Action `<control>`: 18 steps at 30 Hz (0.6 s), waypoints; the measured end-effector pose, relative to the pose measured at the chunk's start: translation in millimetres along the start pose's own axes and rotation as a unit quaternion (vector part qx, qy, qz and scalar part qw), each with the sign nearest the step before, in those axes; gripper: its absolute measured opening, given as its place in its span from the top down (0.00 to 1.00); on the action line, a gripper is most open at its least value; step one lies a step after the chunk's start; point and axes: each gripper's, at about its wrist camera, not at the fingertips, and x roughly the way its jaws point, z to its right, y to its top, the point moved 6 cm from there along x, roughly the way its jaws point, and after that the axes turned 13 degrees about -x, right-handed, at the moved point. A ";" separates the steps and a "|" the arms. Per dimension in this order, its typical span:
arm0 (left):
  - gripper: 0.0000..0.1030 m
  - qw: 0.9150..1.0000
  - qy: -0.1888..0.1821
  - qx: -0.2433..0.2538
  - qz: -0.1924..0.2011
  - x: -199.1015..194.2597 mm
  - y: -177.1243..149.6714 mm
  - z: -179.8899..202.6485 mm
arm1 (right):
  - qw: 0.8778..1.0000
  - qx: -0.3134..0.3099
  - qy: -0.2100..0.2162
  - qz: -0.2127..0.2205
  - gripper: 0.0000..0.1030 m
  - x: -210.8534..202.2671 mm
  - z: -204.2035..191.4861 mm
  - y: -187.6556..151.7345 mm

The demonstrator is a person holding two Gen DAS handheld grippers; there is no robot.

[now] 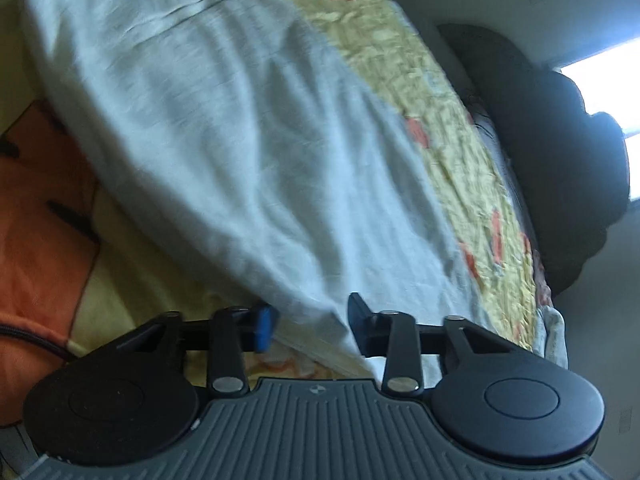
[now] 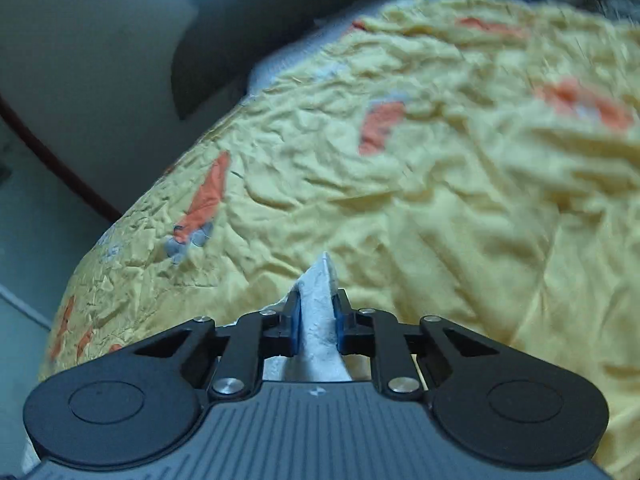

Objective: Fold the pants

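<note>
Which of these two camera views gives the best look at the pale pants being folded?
The left wrist view: the pants spread wide across the yellow bedspread, their near edge lying between the left gripper's parted jaws. The right wrist view shows only a small bunched bit of pale cloth, pinched in the right gripper.

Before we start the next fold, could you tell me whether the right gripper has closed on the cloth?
Shut on it: the right gripper pinches a ridge of pale grey fabric between its blue pads.
</note>
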 end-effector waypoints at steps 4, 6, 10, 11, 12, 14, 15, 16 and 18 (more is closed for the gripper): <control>0.67 1.000 -0.009 -0.002 -0.005 -0.3 3.7 -4.3 | 0.996 0.078 0.023 0.027 0.79 -15.0 13.7 -0.7; 0.67 1.000 -0.012 0.006 -0.010 -5.4 2.0 -2.9 | 0.993 0.105 -0.004 0.062 0.78 -36.8 20.7 2.4; 0.56 0.999 -0.022 0.037 -0.001 -24.9 -7.1 6.1 | 0.991 0.075 -0.005 0.111 0.77 -80.4 -2.2 -2.3; 0.54 0.999 -0.023 0.046 0.005 -28.6 -9.3 9.4 | 0.993 0.054 0.010 0.107 0.77 -83.2 -15.9 -6.3; 0.49 0.998 -0.024 0.052 0.007 -29.8 -10.7 11.8 | 0.995 0.034 0.027 0.095 0.76 -83.8 -28.8 -11.3; 0.43 0.998 -0.023 0.054 0.005 -25.2 -11.6 14.6 | 0.996 0.022 0.064 0.055 0.74 -71.4 -49.6 -26.3; 0.42 0.999 -0.016 0.048 0.004 -21.0 -10.9 13.9 | 0.996 0.028 0.076 0.039 0.73 -64.3 -51.5 -32.9; 0.42 0.999 -0.013 0.041 0.002 -16.7 -9.7 11.9 | 0.997 0.038 0.068 0.021 0.73 -52.5 -47.3 -42.3; 0.42 1.000 -0.018 0.025 -0.005 -10.3 -7.9 7.3 | 0.997 0.072 0.035 0.010 0.81 -39.6 -23.3 -57.4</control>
